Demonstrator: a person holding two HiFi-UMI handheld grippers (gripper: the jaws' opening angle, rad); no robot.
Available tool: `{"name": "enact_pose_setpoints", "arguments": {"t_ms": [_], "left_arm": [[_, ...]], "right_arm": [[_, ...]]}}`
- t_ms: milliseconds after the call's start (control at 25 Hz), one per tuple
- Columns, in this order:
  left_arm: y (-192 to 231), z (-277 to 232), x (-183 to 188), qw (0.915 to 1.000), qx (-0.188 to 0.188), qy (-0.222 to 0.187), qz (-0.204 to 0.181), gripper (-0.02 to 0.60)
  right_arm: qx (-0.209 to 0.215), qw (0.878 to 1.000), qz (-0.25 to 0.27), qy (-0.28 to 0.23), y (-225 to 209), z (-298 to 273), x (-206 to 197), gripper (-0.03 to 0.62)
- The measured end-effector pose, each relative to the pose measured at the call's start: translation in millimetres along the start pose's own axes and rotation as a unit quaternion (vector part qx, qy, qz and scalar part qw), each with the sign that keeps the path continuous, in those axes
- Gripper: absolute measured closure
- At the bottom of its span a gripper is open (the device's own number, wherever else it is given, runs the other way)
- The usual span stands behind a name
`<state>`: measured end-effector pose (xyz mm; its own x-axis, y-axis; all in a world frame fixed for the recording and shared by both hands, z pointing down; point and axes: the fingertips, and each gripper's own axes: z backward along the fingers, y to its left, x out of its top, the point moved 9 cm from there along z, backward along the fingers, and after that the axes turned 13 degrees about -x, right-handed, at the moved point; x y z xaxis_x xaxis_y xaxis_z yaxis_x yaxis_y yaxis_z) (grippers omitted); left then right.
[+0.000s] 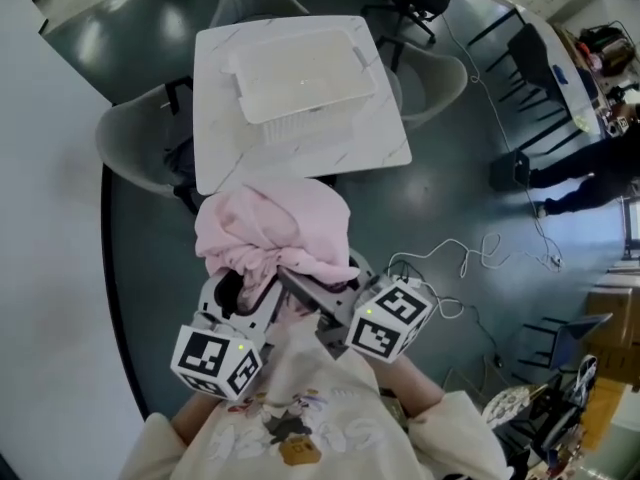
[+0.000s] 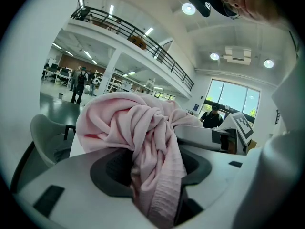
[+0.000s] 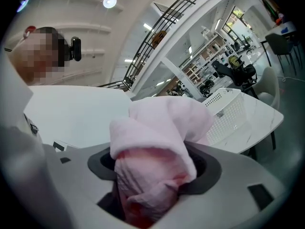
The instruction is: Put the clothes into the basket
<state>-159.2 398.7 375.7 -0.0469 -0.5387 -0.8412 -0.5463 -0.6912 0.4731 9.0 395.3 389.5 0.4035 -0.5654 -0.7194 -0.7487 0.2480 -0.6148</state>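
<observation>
**Head view, left to right.** A pale grey moulded shell chair (image 1: 135,143) stands on the dark floor beside the left side of the square white marble-patterned table (image 1: 225,138). At lower left is the left gripper (image 1: 240,293), which carries a cube of black-and-white square markers. Its jaws are clamped on a fold of the soft, bunched pink garment (image 1: 275,228). The garment is held up between the two grippers, in front of the table's near edge. A rectangular white perforated plastic basket (image 1: 300,123) sits on the table's far half. The garment is on the near side of the basket, not inside it. The right gripper (image 1: 315,298), just beside the left one, has its jaws closed on another part of the same garment. Further right, a thin pale cable (image 1: 470,253) loops across the floor. A person in dark clothing (image 1: 590,183) stands at the far right edge.

**Left gripper view.** The grey chair (image 2: 45,137) appears at the left. At centre, a ribbed strand of the pink garment (image 2: 128,123) runs down between the jaws of the left gripper (image 2: 155,185) and is pinched there. The rest of the garment is heaped above the jaws.

**Right gripper view.** A thick wad of the pink garment (image 3: 162,123) fills the gap between the jaws of the right gripper (image 3: 152,194), which press on it. Beyond, to the right, the basket (image 3: 228,109) rests on the table (image 3: 264,116).
</observation>
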Motion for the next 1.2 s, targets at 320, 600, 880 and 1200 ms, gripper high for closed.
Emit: {"name": "enact_pose_setpoints", "arguments": {"t_ms": [320, 600, 880, 1200], "left_arm": [[21.9, 20.3, 10.2, 0.9998, -0.009, -0.015, 0.013, 0.337], [37.3, 8.4, 39.0, 0.9996, -0.010, -0.026, 0.003, 0.337], [59.6, -36.4, 84.3, 0.9995, 0.015, -0.022, -0.018, 0.337], [89.5, -96.8, 148.1, 0.9982, 0.039, -0.023, -0.040, 0.337]], "right_arm": [[0.003, 1.000, -0.003, 0.004, 21.3, -22.0, -0.7, 0.278], [0.020, 1.000, -0.012, -0.009, 19.2, -44.0, 26.0, 0.276], [0.048, 0.998, -0.022, -0.016, -9.1, -82.8, 78.0, 0.276], [0.082, 0.996, -0.028, -0.021, -44.2, -133.0, 152.7, 0.276]]}}
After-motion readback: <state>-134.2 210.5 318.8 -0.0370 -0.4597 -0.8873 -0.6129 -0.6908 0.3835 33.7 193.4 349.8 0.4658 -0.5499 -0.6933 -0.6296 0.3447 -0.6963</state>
